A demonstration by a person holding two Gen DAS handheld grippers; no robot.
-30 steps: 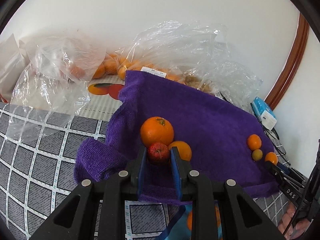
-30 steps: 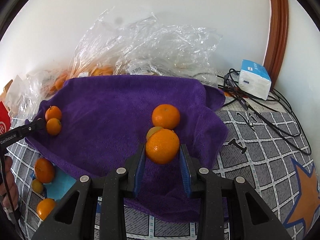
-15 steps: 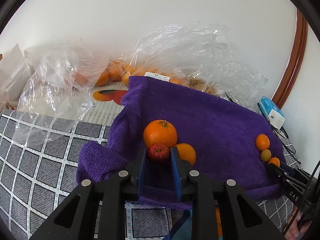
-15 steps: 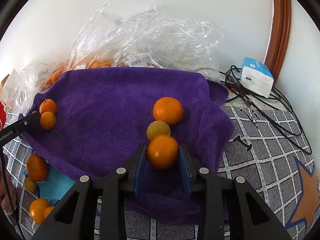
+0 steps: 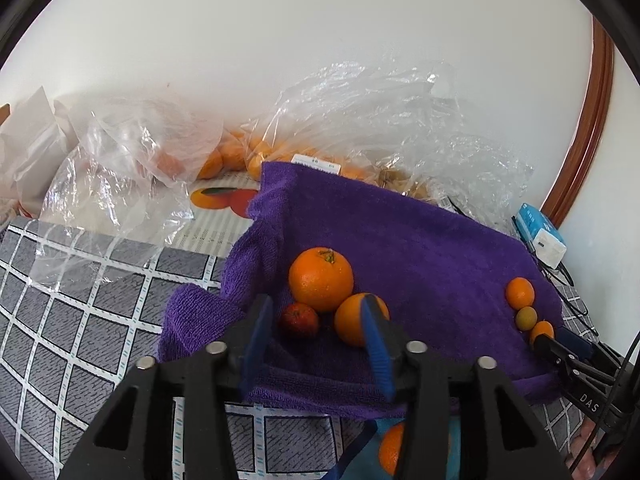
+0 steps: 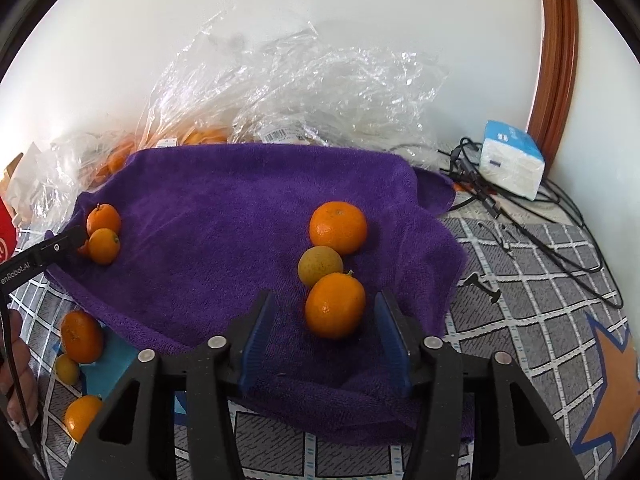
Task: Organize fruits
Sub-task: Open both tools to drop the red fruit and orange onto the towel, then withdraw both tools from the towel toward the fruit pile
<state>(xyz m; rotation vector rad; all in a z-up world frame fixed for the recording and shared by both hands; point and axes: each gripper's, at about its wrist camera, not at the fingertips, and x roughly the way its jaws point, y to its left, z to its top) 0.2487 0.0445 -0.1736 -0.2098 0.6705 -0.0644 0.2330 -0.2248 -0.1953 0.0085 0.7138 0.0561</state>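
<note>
Both tools angle down over the purple towel (image 6: pixel 224 216), their jaws opening: the left tool (image 5: pixel 316 330) has the small red fruit (image 5: pixel 299 320) lying free between its pads, the right tool (image 6: pixel 324 330) has an orange (image 6: pixel 335 305) loose between its own. A second ago each tool was clamped on its fruit; now both fruits rest on the towel. The red fruit sits against a big orange (image 5: pixel 321 279), and the right orange touches a yellowish fruit (image 6: pixel 320 265).
</note>
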